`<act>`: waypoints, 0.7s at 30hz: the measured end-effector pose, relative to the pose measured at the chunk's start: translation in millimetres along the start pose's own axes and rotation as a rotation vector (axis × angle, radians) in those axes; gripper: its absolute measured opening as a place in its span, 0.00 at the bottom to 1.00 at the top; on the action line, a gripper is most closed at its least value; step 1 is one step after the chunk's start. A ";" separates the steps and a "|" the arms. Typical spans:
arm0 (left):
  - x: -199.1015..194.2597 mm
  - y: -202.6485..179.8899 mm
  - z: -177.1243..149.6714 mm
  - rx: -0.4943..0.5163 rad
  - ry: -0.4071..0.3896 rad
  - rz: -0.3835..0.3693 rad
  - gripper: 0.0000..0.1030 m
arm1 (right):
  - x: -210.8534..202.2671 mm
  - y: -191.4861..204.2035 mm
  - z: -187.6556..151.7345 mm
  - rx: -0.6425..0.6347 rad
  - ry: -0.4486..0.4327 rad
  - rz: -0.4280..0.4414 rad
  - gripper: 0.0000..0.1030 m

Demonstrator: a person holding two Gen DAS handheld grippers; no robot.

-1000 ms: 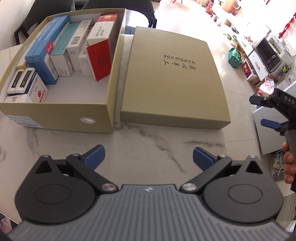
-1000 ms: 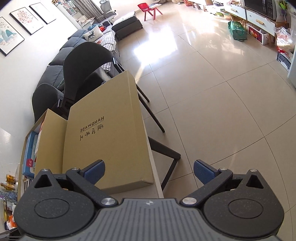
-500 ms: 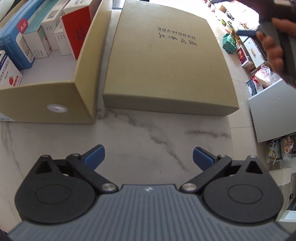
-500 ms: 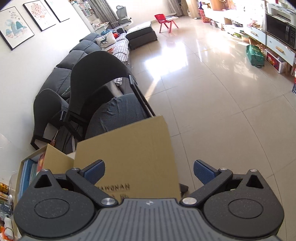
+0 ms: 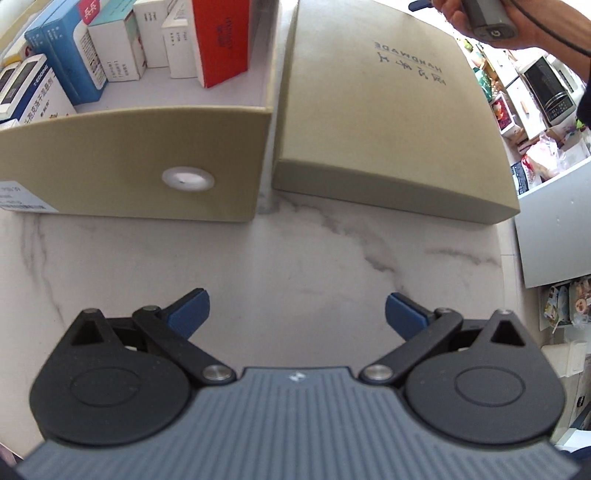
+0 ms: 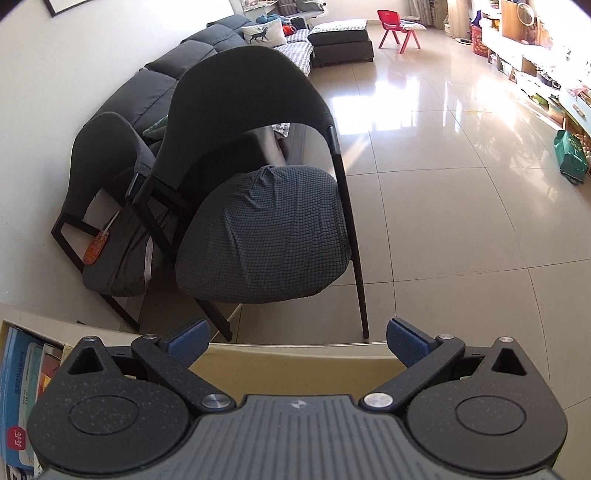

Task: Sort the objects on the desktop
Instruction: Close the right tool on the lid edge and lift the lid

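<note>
A tan open box (image 5: 129,166) stands on the marble table (image 5: 295,266), holding several medicine cartons, among them a red one (image 5: 219,40) and blue ones (image 5: 70,55). Its flat lid (image 5: 384,110), printed HANDMADE, lies to the right of it. My left gripper (image 5: 297,310) hovers open over bare table in front of both. In the right wrist view, my right gripper (image 6: 297,338) is open above the lid's far edge (image 6: 295,363). A hand holding that gripper (image 5: 487,18) shows over the lid's far right corner in the left wrist view.
Two dark chairs (image 6: 258,206) stand just beyond the table's far edge, with a sofa (image 6: 177,70) behind them. The table ends right of the lid, where a white cabinet (image 5: 554,221) and tiled floor (image 6: 461,184) lie below.
My left gripper has moved closer to the box and lid. The right gripper has travelled from the table's right side to above the lid's far end, now facing the chairs.
</note>
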State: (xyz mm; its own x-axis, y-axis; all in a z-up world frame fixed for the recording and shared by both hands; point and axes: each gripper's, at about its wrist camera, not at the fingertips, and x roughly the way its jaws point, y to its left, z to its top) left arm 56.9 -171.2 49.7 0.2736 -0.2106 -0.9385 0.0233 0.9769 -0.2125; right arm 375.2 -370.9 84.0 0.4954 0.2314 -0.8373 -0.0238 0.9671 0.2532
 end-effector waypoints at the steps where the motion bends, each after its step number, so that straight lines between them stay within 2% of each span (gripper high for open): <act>1: 0.4 0.9 -0.5 -0.002 0.000 0.000 1.00 | 4.1 3.6 -1.0 -0.009 0.010 -0.004 0.99; 5: -0.4 2.5 -3.5 0.003 0.000 -0.001 1.00 | 11.0 10.9 -8.0 -0.045 0.010 -0.020 0.99; 10: -2.7 4.8 -7.3 0.008 -0.006 0.011 1.00 | 10.7 24.0 -17.6 -0.160 0.015 -0.023 1.00; 15: -11.6 6.7 -9.2 0.001 -0.013 0.013 1.00 | 3.6 27.6 -39.9 -0.251 0.011 0.011 1.00; 21: -19.9 6.8 -10.2 0.008 -0.039 0.019 1.00 | -12.5 20.7 -69.3 -0.324 -0.008 0.112 1.00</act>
State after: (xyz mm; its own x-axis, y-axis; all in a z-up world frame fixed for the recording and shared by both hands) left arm 41.8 -160.7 64.2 0.3115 -0.1910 -0.9308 0.0257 0.9809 -0.1927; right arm 308.3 -346.4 66.2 0.4809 0.3383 -0.8089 -0.3520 0.9194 0.1752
